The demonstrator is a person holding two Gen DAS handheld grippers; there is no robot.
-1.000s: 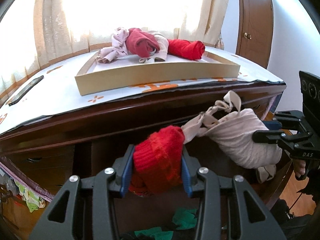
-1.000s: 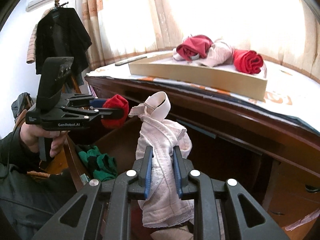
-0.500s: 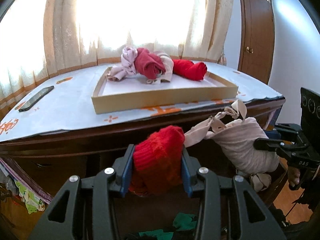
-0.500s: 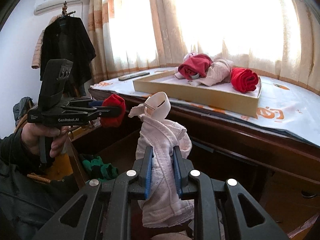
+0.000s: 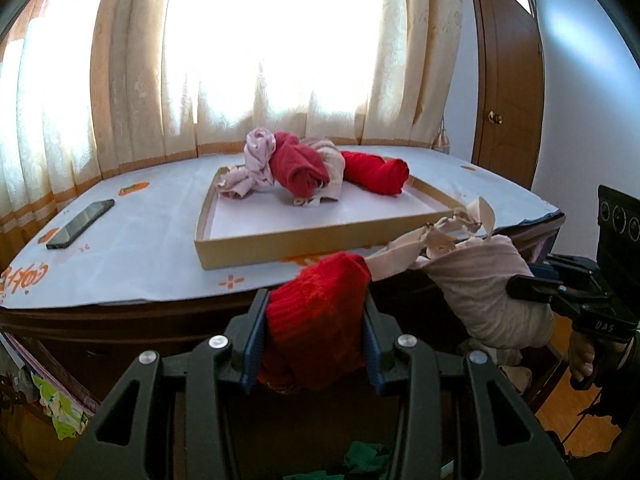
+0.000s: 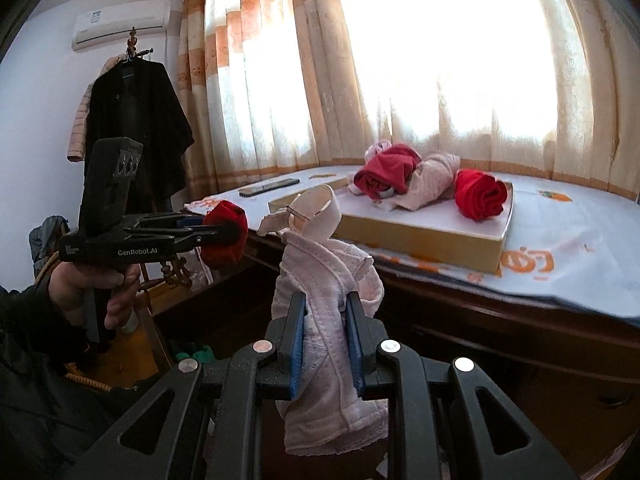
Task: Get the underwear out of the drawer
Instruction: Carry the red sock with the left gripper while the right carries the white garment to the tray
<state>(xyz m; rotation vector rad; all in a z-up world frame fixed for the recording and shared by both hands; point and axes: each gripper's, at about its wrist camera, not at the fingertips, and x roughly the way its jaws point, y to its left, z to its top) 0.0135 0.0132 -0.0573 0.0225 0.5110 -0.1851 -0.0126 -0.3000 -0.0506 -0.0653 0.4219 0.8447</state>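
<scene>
My left gripper (image 5: 314,320) is shut on a rolled red underwear (image 5: 316,312), held in front of the wooden dresser's top edge; it also shows in the right wrist view (image 6: 224,236). My right gripper (image 6: 326,332) is shut on a rolled pale pink underwear (image 6: 324,280), beside the red one (image 5: 480,288). A shallow cardboard tray (image 5: 320,240) on the dresser top holds several rolled garments, red and pink (image 5: 296,168). The open drawer below shows green cloth (image 5: 364,456).
A black phone (image 5: 80,224) lies on the white cloth-covered dresser top, left of the tray. Curtains and a bright window stand behind. A dark coat (image 6: 136,128) hangs at the left. A wooden door (image 5: 508,80) is at the right.
Both grippers have risen with their rolls, from down by the open drawer to about the level of the dresser top. Their grips have not changed.
</scene>
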